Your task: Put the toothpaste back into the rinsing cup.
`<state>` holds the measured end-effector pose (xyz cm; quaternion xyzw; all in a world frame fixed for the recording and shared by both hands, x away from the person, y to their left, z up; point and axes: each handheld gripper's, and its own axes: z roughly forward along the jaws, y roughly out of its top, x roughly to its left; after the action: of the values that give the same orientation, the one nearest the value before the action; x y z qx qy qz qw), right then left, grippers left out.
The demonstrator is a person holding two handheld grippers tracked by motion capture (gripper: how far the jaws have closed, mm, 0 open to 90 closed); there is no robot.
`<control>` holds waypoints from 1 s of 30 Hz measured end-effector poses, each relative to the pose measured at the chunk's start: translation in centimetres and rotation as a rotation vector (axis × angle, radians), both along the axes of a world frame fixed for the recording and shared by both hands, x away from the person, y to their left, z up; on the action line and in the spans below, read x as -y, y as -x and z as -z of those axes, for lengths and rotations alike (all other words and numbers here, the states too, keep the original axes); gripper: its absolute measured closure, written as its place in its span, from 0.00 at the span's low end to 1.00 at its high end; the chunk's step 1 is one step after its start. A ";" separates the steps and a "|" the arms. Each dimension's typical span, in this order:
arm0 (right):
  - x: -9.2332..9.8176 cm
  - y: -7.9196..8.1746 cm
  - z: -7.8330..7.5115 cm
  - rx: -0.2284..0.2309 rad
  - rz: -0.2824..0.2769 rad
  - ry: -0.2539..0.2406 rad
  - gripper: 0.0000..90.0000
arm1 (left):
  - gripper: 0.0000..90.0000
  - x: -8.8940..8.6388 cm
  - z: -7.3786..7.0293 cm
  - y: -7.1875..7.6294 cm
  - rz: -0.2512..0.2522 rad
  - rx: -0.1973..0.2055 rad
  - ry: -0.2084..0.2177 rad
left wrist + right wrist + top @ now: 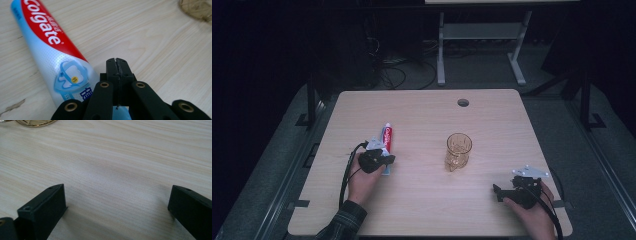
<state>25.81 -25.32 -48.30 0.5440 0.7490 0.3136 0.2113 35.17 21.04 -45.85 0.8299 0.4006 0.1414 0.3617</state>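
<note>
A red, white and blue Colgate toothpaste tube (387, 137) lies flat on the wooden table (427, 200), left of centre. My left gripper (388, 160) rests over the tube's near end. In the left gripper view its jaws (117, 65) are pressed together with nothing between the tips, and the tube (50, 47) lies just beside them and runs under the linkage. An amber drinking glass (458, 151) stands upright near the table's middle. My right gripper (499, 191) sits low at the front right, pointing left. Its jaws (117, 202) stand wide apart over bare wood.
A round cable hole (463, 102) is in the table near its far edge. Beyond the table stand the white legs of another desk (441, 50) and loose cables on the floor. The glass's base (35, 122) is at the top left of the right gripper view.
</note>
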 end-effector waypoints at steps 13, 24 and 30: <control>0.0 0.0 0.0 0.001 -0.001 0.000 0.01 | 1.00 -2.1 -0.1 0.0 -0.046 0.001 -0.022; -0.1 -0.1 0.0 -0.002 -0.002 -0.003 0.01 | 1.00 -4.3 -0.1 0.0 -0.093 -0.009 -0.041; -0.1 -0.1 0.0 -0.001 -0.003 -0.003 0.01 | 1.00 -5.5 -0.2 -0.1 -0.126 -0.005 -0.050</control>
<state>25.89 -25.25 -48.30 0.5435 0.7495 0.3146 0.2095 35.24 26.56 -45.63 0.8121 0.4492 0.1719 0.3304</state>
